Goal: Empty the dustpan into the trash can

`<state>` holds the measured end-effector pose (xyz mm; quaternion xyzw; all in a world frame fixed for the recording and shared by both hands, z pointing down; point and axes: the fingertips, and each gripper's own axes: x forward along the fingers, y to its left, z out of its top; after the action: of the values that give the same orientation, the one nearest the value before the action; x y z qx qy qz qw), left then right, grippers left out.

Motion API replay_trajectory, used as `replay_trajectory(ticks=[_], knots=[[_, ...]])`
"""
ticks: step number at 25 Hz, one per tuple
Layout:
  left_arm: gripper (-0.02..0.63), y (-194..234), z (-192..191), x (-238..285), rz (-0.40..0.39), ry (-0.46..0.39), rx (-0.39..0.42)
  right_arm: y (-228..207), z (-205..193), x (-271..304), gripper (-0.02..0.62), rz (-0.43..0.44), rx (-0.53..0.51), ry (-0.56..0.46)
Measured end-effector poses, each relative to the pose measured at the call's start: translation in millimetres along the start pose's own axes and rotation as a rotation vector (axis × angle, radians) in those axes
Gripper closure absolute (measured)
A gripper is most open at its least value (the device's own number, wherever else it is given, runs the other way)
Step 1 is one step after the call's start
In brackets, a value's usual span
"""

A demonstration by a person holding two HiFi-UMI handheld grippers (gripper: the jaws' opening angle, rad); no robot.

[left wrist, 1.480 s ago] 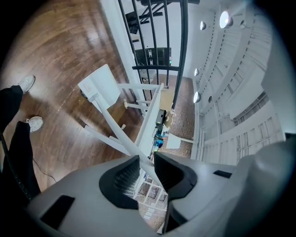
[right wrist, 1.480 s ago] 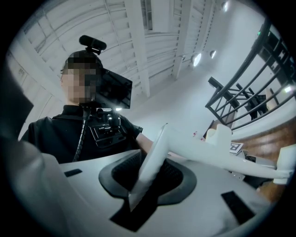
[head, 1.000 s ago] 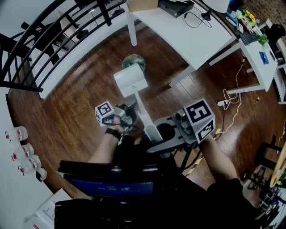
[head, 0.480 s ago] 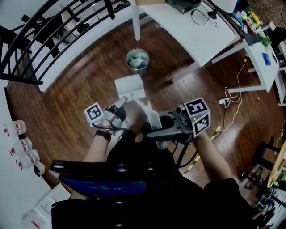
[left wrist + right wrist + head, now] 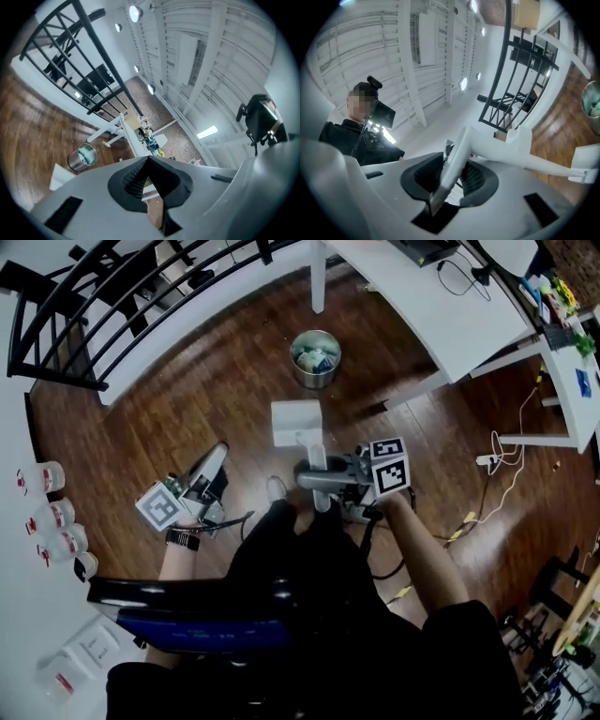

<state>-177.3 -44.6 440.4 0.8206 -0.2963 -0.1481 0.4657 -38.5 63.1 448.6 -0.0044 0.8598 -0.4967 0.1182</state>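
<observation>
Head view: right gripper (image 5: 317,476) is held out in front of the person, jaws clamped on the white handle (image 5: 316,457) of the dustpan (image 5: 296,422). Pan end points fwd toward the trash can (image 5: 315,357), near it but apart, over the wood floor (image 5: 216,399). Can is metal, upright, w/ rubbish inside. Left gripper (image 5: 216,454) is off to the left, well apart from the dustpan, carrying nothing. Black railing (image 5: 112,324) is upper left and a white counter (image 5: 422,306) upper right. A few bottles (image 5: 54,516) sit at the left edge, w/ a cable (image 5: 511,470) on the floor at right.

Left gripper view: left gripper (image 5: 149,164) has its jaws together, pads meeting, nothing btwn them. Beyond them the trash can (image 5: 83,156) stands on the floor at lower left, w/ a white corner of the dustpan (image 5: 58,174) just beside it. Railing (image 5: 89,79) runs across above.

Right gripper view: right gripper (image 5: 452,176) has its jaws narrow, pressed on both sides of the handle (image 5: 457,157), which runs out to the right toward the pan (image 5: 586,161). Trash can (image 5: 593,101) shows at the right edge, apart from the pan. A person (image 5: 361,136) w/ a camera is at left.
</observation>
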Motion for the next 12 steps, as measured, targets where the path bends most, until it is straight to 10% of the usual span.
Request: replay_trajectory(ticks=[12], knots=[[0.600,-24.1,21.4,-45.4,0.079,-0.081,0.150,-102.3,5.7,-30.3,0.499,-0.051,0.087,-0.107]])
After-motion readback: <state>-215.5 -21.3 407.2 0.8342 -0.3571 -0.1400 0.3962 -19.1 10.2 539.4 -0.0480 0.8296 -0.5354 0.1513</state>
